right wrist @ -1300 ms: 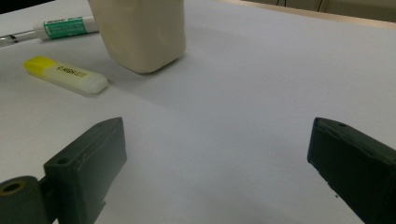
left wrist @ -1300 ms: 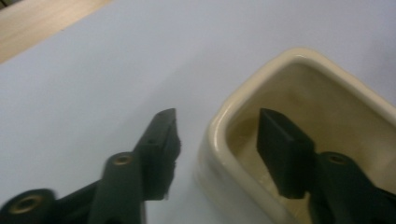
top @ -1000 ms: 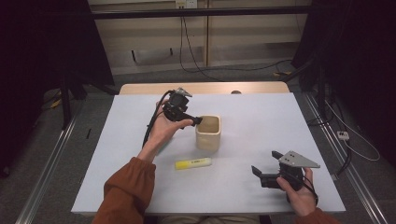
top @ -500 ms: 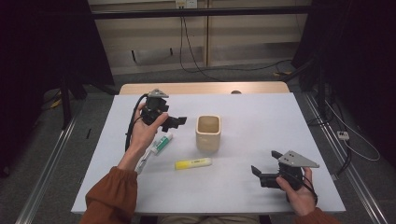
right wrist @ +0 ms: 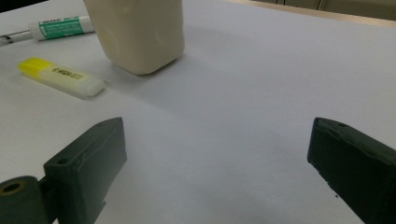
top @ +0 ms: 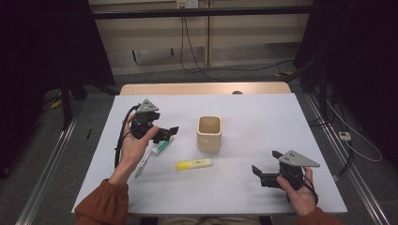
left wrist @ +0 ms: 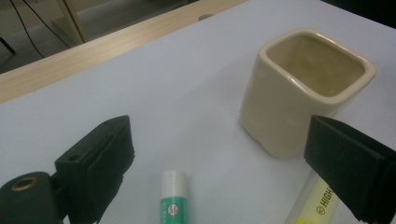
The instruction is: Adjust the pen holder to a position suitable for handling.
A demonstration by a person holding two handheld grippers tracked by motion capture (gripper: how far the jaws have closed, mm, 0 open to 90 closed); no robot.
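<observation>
One green-white tube [left wrist: 173,196] lying between left tongs [left wrist: 224,172], untouched

Green-white pen [top: 159,148] lies flat (cup [top: 209,133] nearby)

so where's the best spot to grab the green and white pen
Grip the pen across the middle of its barrel, coming from above with the left hand-held gripper. It lies flat on the table, apart from the highlighter, so its long sides look free.

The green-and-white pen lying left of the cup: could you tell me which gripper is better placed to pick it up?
Probably the left gripper: its open jaws hover right over the pen, while the right gripper sits across the table.
</observation>
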